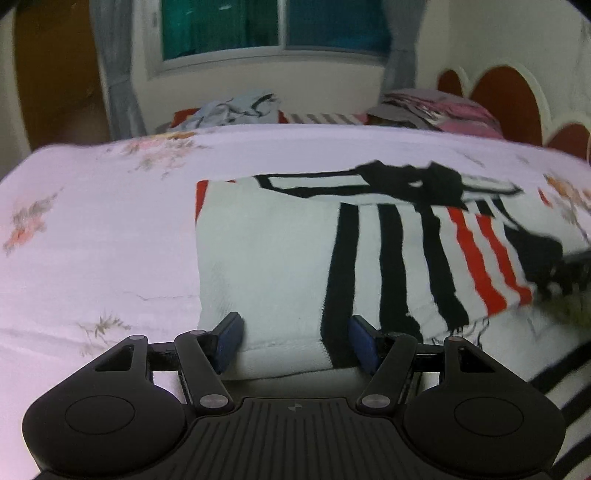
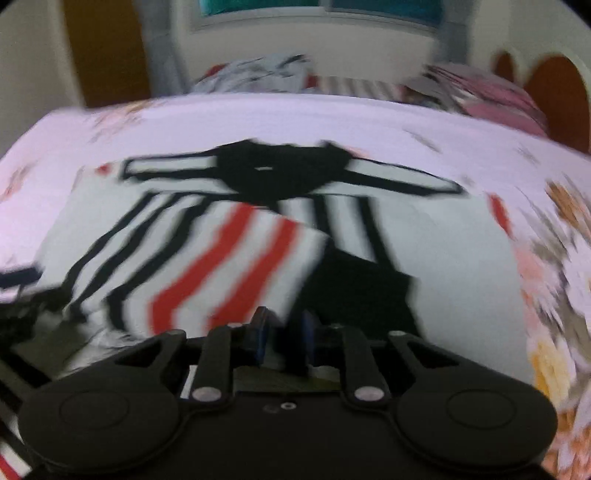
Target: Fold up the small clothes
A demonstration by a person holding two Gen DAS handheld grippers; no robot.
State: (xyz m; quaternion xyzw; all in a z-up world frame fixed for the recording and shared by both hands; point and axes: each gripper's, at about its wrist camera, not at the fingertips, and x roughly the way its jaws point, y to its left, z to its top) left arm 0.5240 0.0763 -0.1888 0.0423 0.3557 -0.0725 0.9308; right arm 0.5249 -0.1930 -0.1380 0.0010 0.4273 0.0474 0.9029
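A small white garment [image 1: 273, 258] with black and red stripes and black straps lies on the floral bed sheet [image 1: 92, 229]. My left gripper [image 1: 295, 336] is open, its blue pads either side of the garment's near white hem. In the right wrist view the garment [image 2: 229, 266] is blurred. My right gripper [image 2: 284, 332] is shut on the garment's near edge, where the red-striped flap meets a black patch. The right gripper [image 1: 576, 273] also shows at the far right of the left wrist view.
Piles of other clothes [image 1: 236, 107] and pink bedding [image 1: 443, 107] lie at the far side of the bed. A red and white headboard [image 1: 517, 99] stands at the right. A window [image 1: 273, 29] with grey curtains is behind.
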